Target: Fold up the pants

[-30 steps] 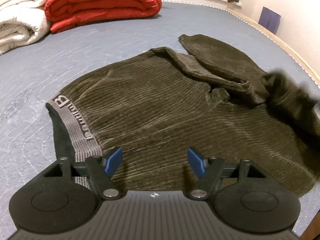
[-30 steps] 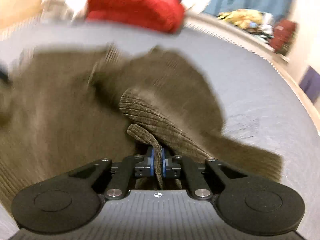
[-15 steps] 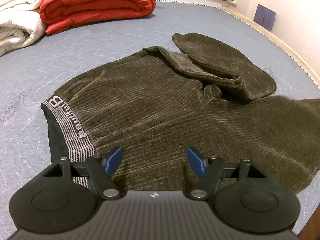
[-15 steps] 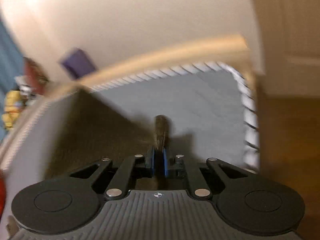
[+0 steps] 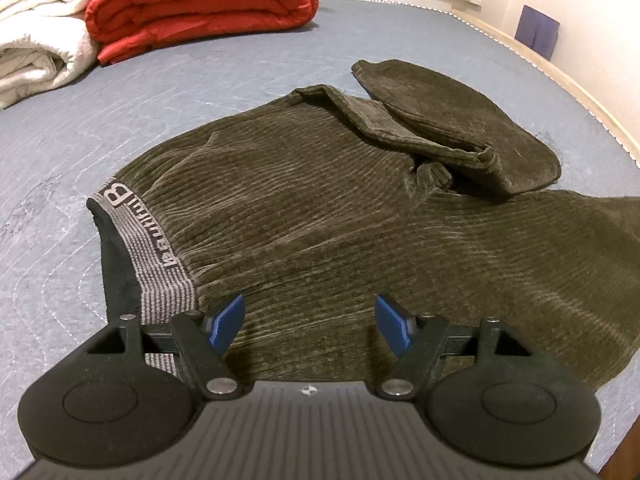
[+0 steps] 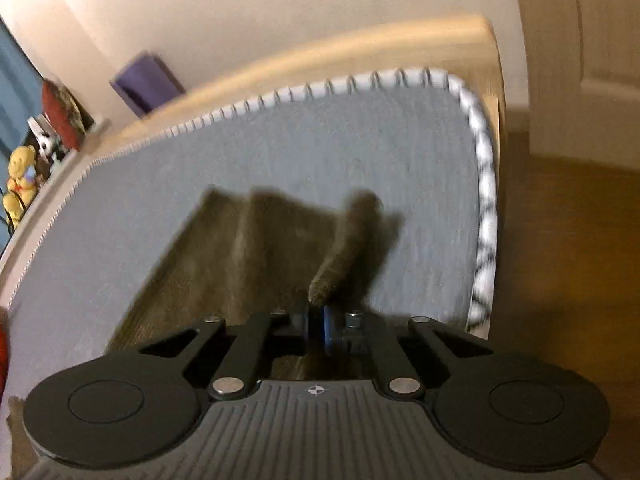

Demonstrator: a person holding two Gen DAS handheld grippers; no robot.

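Grey bed (image 5: 200, 92), rumpled olive corduroy pants (image 5: 320, 208), left gripper (image 5: 308, 320) spread, right gripper (image 6: 316, 324) pinching pants.

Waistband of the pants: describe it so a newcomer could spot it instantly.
Start at the grey bed cover, then find the brown ribbed pants spread across it. The waistband is the strip along their left edge, just ahead of the open left gripper. It alone is grey-striped with dark lettering, including a large B.

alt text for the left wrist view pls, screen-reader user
Open left gripper hovers over dark olive corduroy pants spread on a grey bed, one leg folded back; a red comforter and white blanket lie beyond.
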